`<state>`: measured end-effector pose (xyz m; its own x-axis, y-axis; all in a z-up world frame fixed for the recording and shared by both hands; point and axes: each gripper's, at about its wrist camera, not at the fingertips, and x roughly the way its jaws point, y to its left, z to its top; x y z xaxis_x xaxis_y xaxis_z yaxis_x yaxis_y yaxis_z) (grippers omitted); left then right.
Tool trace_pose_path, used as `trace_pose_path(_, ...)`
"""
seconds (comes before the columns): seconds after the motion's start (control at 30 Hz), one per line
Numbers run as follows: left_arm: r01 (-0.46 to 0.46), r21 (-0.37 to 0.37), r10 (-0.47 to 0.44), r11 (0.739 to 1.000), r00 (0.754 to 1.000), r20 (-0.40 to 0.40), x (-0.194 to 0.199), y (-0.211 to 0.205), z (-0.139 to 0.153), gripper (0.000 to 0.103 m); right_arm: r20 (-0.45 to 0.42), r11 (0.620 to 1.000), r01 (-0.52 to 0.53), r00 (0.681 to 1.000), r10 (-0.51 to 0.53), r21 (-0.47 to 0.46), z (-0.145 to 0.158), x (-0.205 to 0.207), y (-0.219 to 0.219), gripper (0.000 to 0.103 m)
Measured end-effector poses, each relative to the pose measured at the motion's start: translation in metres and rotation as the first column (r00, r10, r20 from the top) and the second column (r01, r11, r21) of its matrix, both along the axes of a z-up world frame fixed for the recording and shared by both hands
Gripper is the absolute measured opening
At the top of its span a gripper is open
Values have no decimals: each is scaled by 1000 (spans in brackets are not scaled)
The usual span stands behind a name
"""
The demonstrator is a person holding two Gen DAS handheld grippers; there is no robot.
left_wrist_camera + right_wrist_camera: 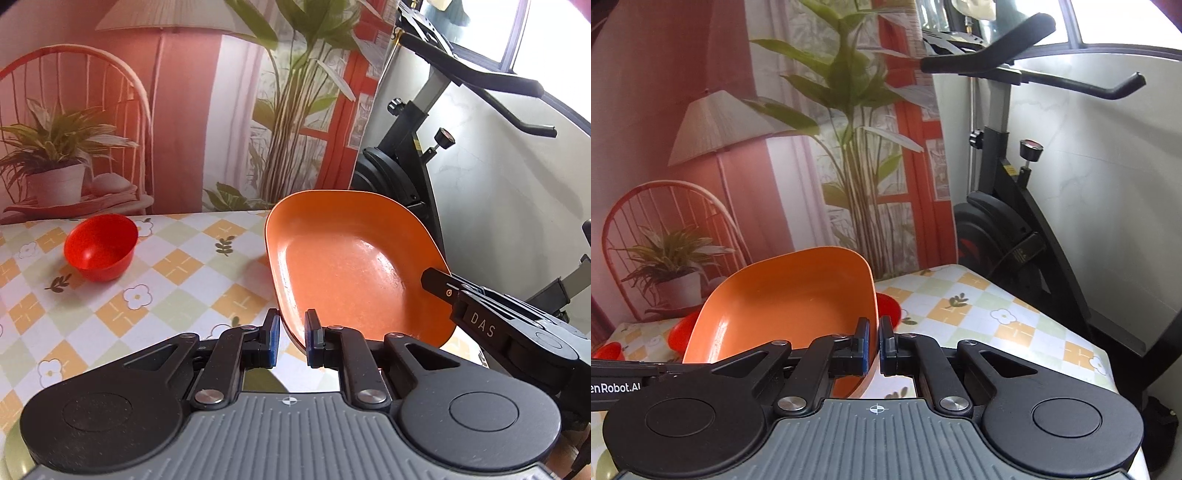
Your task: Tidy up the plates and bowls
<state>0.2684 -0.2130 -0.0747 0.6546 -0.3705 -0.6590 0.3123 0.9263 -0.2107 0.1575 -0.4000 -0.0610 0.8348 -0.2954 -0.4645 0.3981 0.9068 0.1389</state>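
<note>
An orange plate (343, 273) hangs tilted above the table, gripped on two sides. My left gripper (291, 338) is shut on its near rim, which runs between the blue pads. The right gripper (443, 291) reaches in from the right and clamps the plate's right edge. In the right wrist view the plate (783, 306) stands steeply, and my right gripper (874, 343) is shut on its rim with hardly any gap. A red bowl (99, 247) sits on the table to the left. The plate partly hides red bowls (888, 310) behind it.
The table has a checked floral cloth (184, 266), and its right edge (1100, 354) is close. An exercise bike (1015, 229) stands just past that edge. A printed backdrop (207, 110) with plants and a lamp hangs behind the table.
</note>
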Motion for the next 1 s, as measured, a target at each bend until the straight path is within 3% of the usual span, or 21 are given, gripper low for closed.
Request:
trace_pose_path(0.4, -86, -56, 87, 995, 996, 20, -46, 76, 16, 17, 19, 992, -126, 992, 126, -8, 17, 5, 76, 5)
trace_pose_path(0.6, -106, -84, 105, 991, 994, -14, -66, 93, -6, 18, -27, 986, -165, 986, 164, -26, -1, 4, 96, 5)
trace_pose_path(1.0, -92, -103, 78, 990, 988, -132, -52, 95, -59, 20, -124, 960, -271, 957, 261, -71, -45, 24, 91, 5)
